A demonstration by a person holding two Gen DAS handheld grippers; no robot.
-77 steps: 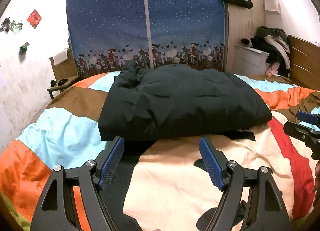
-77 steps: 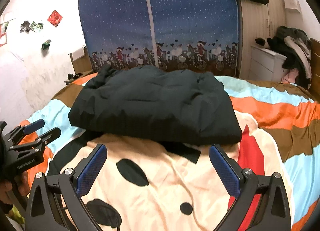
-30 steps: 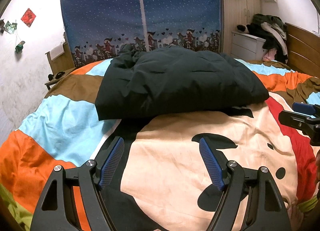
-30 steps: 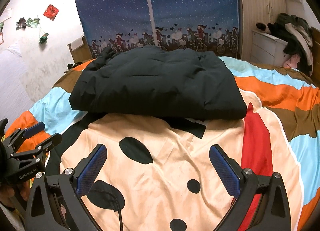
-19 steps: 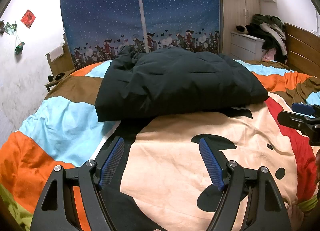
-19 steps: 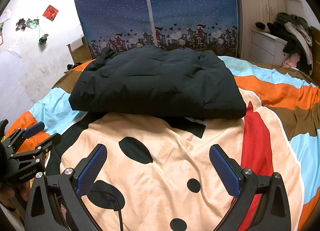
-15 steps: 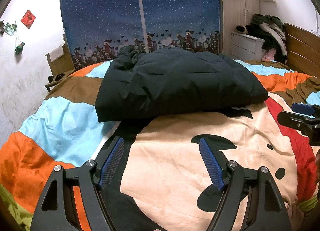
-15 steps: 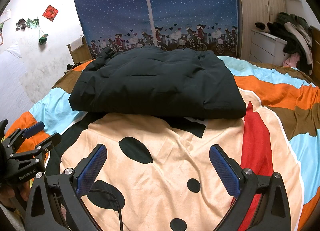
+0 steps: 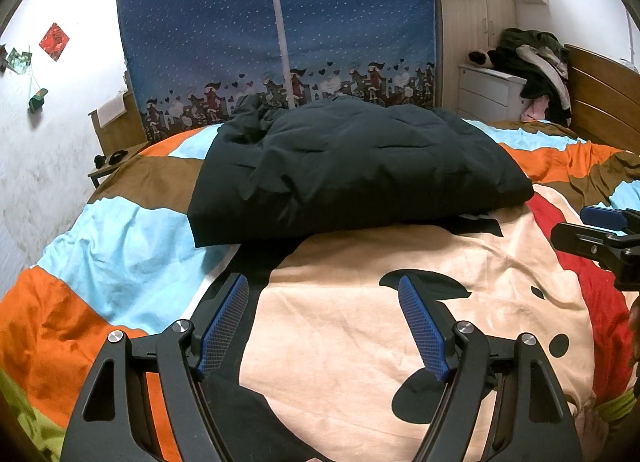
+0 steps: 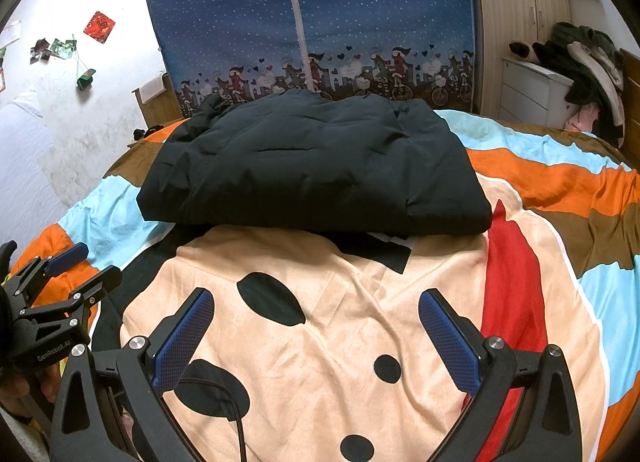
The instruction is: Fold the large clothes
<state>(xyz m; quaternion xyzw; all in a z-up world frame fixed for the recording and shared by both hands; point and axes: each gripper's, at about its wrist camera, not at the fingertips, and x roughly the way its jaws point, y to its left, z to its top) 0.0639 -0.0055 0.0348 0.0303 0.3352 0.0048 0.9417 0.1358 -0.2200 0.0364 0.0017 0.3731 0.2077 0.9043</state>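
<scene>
A large black padded jacket (image 9: 352, 165) lies folded into a thick rectangular bundle in the middle of the bed; it also shows in the right wrist view (image 10: 312, 169). My left gripper (image 9: 324, 290) is open and empty, held above the bedspread in front of the jacket's near edge. My right gripper (image 10: 316, 302) is open and empty, also short of the jacket. The right gripper shows at the right edge of the left wrist view (image 9: 600, 238), and the left gripper shows at the left edge of the right wrist view (image 10: 56, 290).
The bedspread (image 9: 360, 326) has a cream patch with black spots and orange, blue and brown stripes. A blue fabric wardrobe (image 9: 276, 29) stands behind the bed. A white dresser piled with clothes (image 10: 576, 61) stands at the right. A small wooden side table (image 9: 112, 161) stands at the left.
Both grippers have pulled back a little from the jacket and risen since the earliest frames. In the last second almost nothing moves. The jacket lies still.
</scene>
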